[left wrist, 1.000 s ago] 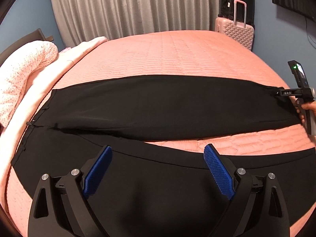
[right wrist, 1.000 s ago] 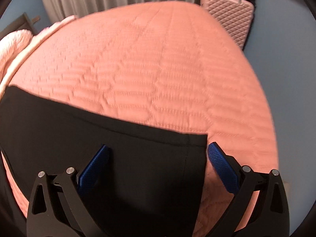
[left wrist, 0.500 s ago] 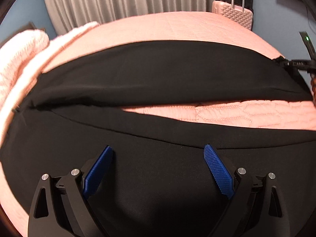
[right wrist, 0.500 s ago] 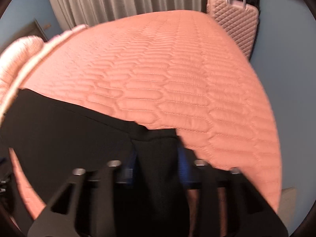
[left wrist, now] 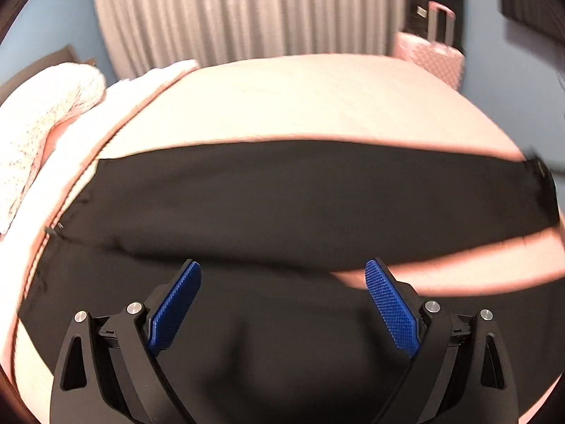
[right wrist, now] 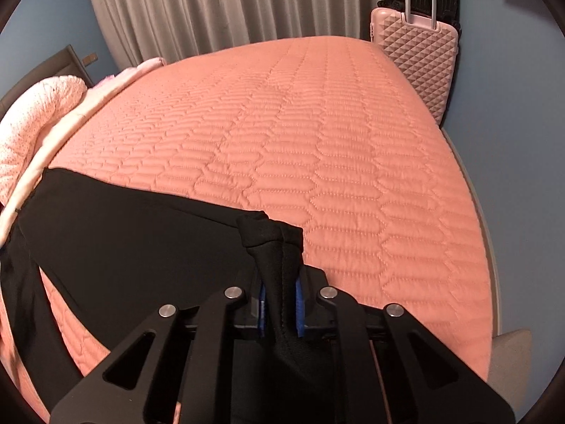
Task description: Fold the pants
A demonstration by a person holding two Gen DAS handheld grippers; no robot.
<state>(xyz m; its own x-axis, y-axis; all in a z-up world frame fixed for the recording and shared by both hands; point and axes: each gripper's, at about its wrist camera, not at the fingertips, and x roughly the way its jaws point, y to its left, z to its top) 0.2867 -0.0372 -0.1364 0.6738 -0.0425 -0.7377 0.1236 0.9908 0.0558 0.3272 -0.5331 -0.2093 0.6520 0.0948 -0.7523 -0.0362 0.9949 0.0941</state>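
Black pants (left wrist: 282, 205) lie across the pink quilted bed (left wrist: 300, 106), both legs running left to right, the far leg above a strip of bare quilt. My left gripper (left wrist: 282, 304) is open, its blue pads (left wrist: 388, 304) spread over the near leg, holding nothing. In the right wrist view my right gripper (right wrist: 280, 311) is shut on the bunched hem end of the far pant leg (right wrist: 272, 243), lifted a little above the bed (right wrist: 317, 141). The rest of that leg (right wrist: 123, 240) stretches away to the left.
A pale pink blanket (left wrist: 39, 120) is piled at the left side of the bed. A pink hard suitcase (right wrist: 413, 56) stands by the blue wall at the far right, with a black case behind it. Grey curtains (right wrist: 212, 3) hang at the back.
My right gripper closed on the hem of the far pant leg and lifted it. My left gripper stayed open and shifted over the near leg; the view is blurred from motion.
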